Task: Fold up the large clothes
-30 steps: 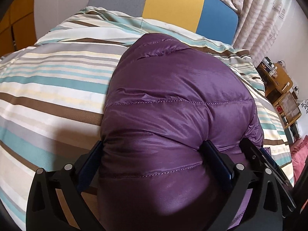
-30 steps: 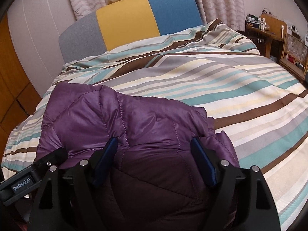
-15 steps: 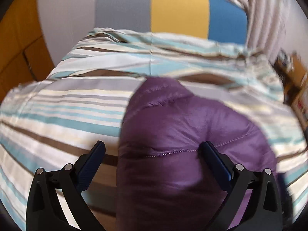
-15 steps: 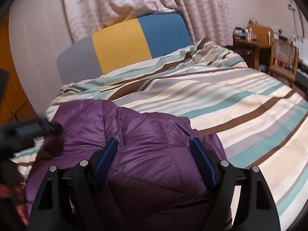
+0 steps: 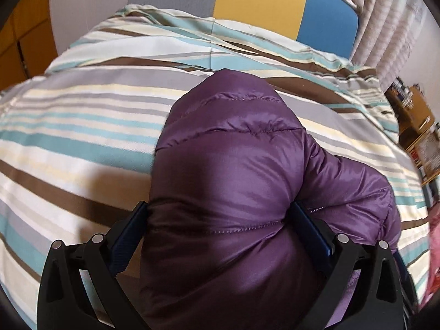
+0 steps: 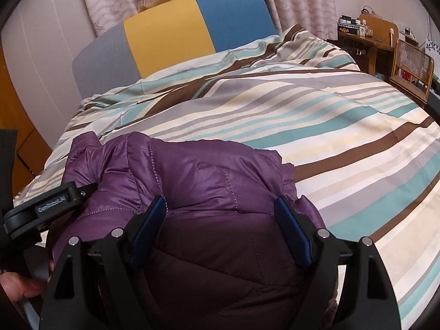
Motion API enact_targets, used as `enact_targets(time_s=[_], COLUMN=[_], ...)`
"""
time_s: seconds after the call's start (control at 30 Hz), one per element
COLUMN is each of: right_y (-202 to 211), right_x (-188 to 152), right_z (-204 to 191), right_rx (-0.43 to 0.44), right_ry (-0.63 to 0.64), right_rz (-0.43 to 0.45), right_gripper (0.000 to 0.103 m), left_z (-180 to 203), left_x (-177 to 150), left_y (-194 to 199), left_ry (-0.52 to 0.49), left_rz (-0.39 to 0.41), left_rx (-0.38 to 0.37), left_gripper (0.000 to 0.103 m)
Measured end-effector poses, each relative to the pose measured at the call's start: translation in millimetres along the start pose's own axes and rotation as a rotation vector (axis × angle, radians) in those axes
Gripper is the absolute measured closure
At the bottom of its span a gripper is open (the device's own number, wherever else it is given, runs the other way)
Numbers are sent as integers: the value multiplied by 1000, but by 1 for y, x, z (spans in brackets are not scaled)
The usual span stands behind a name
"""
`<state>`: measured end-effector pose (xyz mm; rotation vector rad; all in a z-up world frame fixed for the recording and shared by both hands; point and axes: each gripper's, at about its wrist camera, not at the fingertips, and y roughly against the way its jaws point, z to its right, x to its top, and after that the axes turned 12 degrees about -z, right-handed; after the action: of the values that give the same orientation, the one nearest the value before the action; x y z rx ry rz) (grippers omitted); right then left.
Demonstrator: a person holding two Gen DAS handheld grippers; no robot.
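I am holding one purple padded jacket, bunched and resting on the bed near its foot. The left gripper is grasping a thick fold of it, both pads pressing the fabric. The right gripper is grasping a second bundle in the same way, jaws wide.

Risks, in my judgement:
- The fabric is slick and puffy, so a fold may be slipping out.
- The trapped padding may be springing back, undoing the fold.

Count: one jacket, two grippers, one bed, one three-coloured headboard.
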<state>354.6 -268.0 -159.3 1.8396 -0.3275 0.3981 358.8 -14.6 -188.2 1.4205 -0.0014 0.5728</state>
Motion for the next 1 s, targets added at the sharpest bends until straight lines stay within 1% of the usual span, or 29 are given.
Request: enact_targets(time_s=[0.13, 0.2, 0.3, 0.4, 0.5, 0.53, 0.6, 0.63, 0.77, 0.8, 0.87, 1.0], right_y=[5, 9, 22, 37, 56, 62, 66, 63, 40, 36, 33, 33], right_x=[-3, -3, -8, -14, -26, -31, -39, -42, -42, -40, -41, -42], right_z=[6, 6, 5, 2, 3, 6, 11, 15, 23, 22, 23, 24], right_rx=[34, 37, 33, 6, -17, -35, -62, -77, -60, -63, -71, -73], right_ry=[-14, -17, -18, 2, 27, 36, 38, 37, 13, 13, 14, 16], right_rz=[26, 44, 92, 106, 111, 116, 119, 99, 14, -2, -10, -5], right_gripper=[22, 21, 18, 17, 16, 13, 12, 11, 8, 6, 5, 5], left_z=[-9, -12, -13, -11, -7, -6, -3, 0, 10, 10, 6, 4], left_x=[-19, -38, -61, -83, -95, -98, -104, -104, -109, -110, -106, -104], left_y=[23, 37, 54, 69, 76, 77, 76, 73, 60, 58, 56, 55], left_ry=[-5, -28, -58, -100, -127, -134, -166, -184, -287, -294, -278, -271], left_rz=[13, 27, 64, 104, 115, 122, 153, 160, 210, 215, 198, 196], left_rx=[-72, -111, -120, -100, -86, -82, -42, -27, 64, 71, 52, 39], left_gripper=[3, 3, 3, 3, 3, 3, 3, 3, 3, 3, 3, 3])
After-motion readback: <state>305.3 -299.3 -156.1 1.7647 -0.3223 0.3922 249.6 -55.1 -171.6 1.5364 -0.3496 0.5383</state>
